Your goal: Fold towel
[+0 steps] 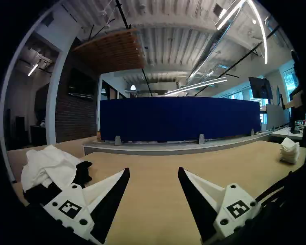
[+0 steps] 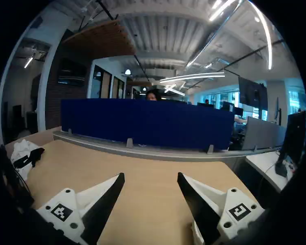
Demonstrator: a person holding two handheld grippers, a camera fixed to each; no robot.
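Observation:
A crumpled pile of white towels [image 1: 47,165] lies on black cloth at the left end of the wooden table [image 1: 153,204] in the left gripper view. A small stack of folded white towels [image 1: 289,150] sits at the table's right end. My left gripper [image 1: 153,170] stands open over bare tabletop, holding nothing, with the pile to its left. In the right gripper view the same crumpled pile [image 2: 22,157] lies far left. My right gripper [image 2: 150,174] is open and empty above the table [image 2: 145,192]. A bit of white cloth [image 2: 196,237] peeks out under its right finger.
A long blue partition [image 1: 177,118] on a grey ledge closes off the table's far side. A person's head [image 2: 152,96] shows behind the partition [image 2: 145,122]. To the right stand a white desk [image 2: 267,163] and a dark monitor [image 2: 293,139].

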